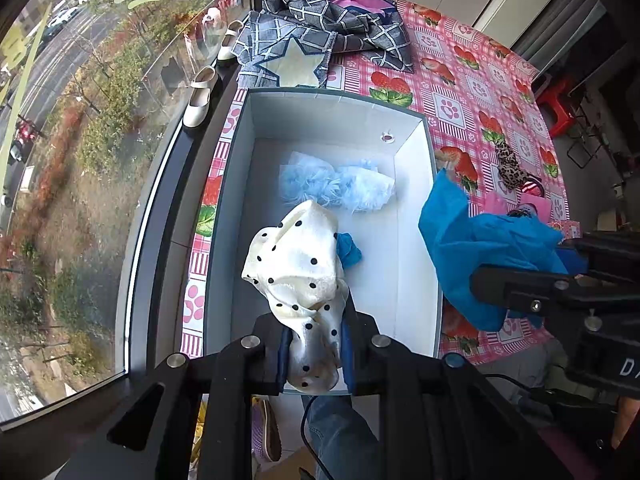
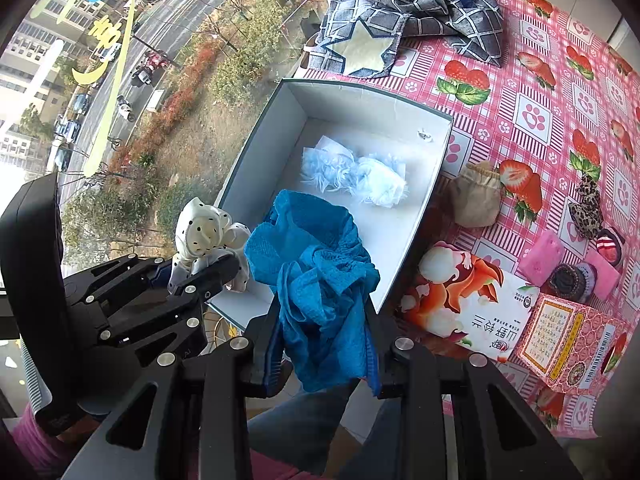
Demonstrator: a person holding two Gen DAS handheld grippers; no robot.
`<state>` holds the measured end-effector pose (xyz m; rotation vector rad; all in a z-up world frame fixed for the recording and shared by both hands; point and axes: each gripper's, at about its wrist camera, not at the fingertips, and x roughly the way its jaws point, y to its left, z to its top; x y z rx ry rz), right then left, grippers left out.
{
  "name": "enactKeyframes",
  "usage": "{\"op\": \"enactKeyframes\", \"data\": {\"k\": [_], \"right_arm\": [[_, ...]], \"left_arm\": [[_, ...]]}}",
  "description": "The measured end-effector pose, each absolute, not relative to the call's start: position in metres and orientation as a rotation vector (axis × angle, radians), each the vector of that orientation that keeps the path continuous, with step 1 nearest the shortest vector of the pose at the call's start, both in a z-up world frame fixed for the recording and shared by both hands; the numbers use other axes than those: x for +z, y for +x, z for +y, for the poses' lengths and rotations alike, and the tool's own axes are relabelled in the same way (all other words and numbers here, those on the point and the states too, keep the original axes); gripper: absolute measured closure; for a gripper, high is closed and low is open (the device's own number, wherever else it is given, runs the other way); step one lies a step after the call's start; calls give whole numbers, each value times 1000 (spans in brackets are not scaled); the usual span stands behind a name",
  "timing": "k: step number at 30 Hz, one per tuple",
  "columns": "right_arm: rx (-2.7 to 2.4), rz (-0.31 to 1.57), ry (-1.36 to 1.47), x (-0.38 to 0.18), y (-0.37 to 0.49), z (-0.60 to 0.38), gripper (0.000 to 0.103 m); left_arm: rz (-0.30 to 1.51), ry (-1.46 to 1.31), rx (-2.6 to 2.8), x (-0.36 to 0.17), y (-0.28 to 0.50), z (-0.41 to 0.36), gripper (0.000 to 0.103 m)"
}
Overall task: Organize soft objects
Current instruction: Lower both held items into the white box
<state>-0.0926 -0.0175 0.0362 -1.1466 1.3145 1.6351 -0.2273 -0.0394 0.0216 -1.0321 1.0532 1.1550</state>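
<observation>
Over the near end of the open white cardboard box (image 1: 412, 208), the left tongs (image 1: 316, 354) grip a cream polka-dot satin cloth (image 1: 296, 264) hanging inside its walls, while the right tongs (image 2: 320, 344) clench a crumpled blue mesh cloth (image 2: 316, 264) at its near-right rim, farther from the floor.

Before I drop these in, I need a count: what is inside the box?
Inside the white box lies one fluffy light-blue item. The polka-dot cloth held above hides part of the floor.
</observation>
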Motion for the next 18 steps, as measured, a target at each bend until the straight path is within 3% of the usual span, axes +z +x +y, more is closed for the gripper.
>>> {"op": "enactKeyframes", "data": {"k": [18], "right_arm": [[1634,1337,-1155,31,-97,-15,69]], "left_arm": [[1054,-1051,1151,16,-230,-38,81]]}}
